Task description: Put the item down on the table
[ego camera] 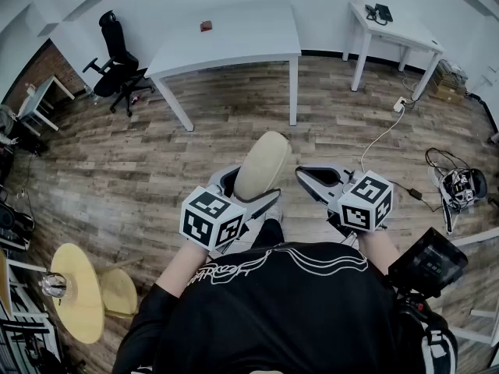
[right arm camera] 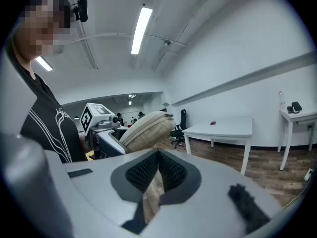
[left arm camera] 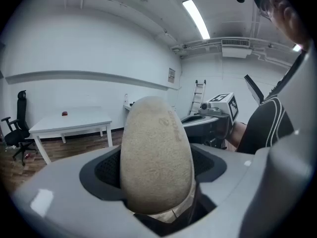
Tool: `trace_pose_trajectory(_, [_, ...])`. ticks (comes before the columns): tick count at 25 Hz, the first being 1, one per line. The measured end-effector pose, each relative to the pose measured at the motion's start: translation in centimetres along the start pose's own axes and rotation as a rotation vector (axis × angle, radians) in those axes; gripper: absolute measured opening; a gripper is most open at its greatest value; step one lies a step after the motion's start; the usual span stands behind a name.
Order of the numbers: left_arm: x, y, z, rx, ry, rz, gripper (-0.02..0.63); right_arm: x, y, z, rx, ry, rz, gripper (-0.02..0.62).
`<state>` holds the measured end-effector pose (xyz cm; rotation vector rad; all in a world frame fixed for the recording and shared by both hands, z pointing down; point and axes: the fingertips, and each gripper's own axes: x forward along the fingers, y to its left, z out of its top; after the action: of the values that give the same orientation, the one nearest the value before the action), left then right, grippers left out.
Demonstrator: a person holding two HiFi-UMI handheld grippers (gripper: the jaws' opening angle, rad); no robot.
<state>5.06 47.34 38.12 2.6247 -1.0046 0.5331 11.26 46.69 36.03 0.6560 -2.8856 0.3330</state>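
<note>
A beige oval padded item (ego camera: 261, 166) stands upright in my left gripper (ego camera: 251, 195), held at waist height over the wood floor. In the left gripper view the item (left arm camera: 156, 157) fills the space between the jaws, which are shut on its lower end. My right gripper (ego camera: 302, 175) hovers just right of it, apart from it, shut with nothing between its pads (right arm camera: 157, 165). The right gripper view shows the item (right arm camera: 147, 128) to its left. A white table (ego camera: 226, 41) stands ahead across the floor, with a small red object (ego camera: 206, 26) on it.
A black office chair (ego camera: 117, 53) stands left of the table. A second white table (ego camera: 394, 29) with a dark device is at the back right. Cables and gear (ego camera: 460, 185) lie on the floor at right. A round yellow stool (ego camera: 78, 291) sits near left.
</note>
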Motion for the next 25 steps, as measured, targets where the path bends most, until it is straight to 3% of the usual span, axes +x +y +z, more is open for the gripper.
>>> trace_pose_trajectory(8, [4.4,8.4,1.0,-0.021,0.002,-0.028,0.396,5.8,-7.1,-0.1,0.037,0.036,-0.026,0.009])
trace_pose_trajectory(18, [11.6,26.4,4.3,-0.074,0.031,-0.03,0.396,18.4,-21.7,3.1,0.112,0.07,-0.064,0.009])
trace_pose_trajectory(25, [14.7,36.4,7.3,-0.08,0.01,-0.02,0.396,24.6,-29.0,7.1,0.09,0.066,-0.1,0.009])
